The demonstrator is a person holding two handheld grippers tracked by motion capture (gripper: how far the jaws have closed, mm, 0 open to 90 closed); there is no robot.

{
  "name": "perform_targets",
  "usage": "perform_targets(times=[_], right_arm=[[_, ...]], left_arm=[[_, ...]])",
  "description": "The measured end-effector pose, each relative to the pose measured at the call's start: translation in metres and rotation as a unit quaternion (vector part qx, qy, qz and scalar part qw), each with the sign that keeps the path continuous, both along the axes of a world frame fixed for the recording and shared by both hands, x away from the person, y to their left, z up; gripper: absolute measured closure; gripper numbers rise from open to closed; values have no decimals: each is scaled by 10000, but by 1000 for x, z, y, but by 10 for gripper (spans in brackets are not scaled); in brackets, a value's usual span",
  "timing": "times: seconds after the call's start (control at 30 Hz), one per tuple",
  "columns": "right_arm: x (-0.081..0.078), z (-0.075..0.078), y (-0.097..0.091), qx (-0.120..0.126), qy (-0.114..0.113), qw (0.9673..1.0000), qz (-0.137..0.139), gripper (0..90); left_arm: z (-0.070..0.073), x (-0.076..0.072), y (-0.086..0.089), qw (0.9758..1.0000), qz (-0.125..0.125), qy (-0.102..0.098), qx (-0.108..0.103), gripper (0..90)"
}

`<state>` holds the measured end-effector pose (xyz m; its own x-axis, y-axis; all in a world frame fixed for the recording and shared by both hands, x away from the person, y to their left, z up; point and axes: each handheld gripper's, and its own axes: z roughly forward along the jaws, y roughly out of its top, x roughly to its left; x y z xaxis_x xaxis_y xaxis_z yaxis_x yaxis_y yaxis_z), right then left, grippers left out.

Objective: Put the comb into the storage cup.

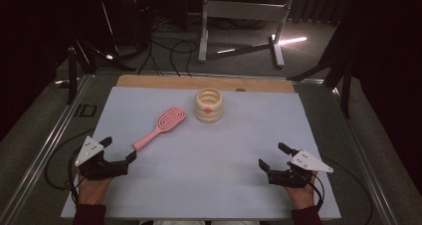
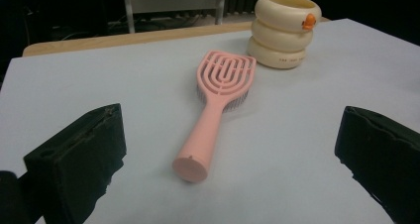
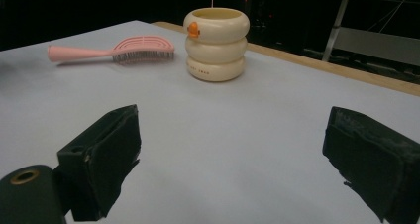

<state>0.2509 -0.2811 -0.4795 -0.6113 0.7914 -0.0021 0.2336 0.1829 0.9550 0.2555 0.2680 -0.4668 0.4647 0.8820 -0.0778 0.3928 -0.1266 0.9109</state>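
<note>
Pale blue mat [image 1: 209,175], pink vented brush [image 1: 160,127] lying flat just left of cream ringed cup [image 1: 208,105], bristles mostly hidden, left gripper [image 1: 118,154] and right gripper [image 1: 274,156] jaws spread, empty.

High view looks down over the whole tabletop [image 1: 209,185]; both gripper views sit low, facing the cup [image 2: 285,30] from opposite sides, sharing cup and brush [image 3: 114,50].

A pink hairbrush [image 1: 160,127] and a cream ringed cup [image 1: 208,105] with an orange mark lie on pale blue-grey mat [image 1: 209,180].
</note>
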Motion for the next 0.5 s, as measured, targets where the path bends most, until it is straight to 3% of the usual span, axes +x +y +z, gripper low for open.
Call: perform_targets(times=[0.3,0.5], right_arm=[[1,-1,-2,4,27,10000,-39,79],[1,-1,-3,3,28,10000,-52,79]], left_arm=[[9,6,-10,9987,-94,169,473,0],[17,13,-12,9981,-235,239,521,0]])
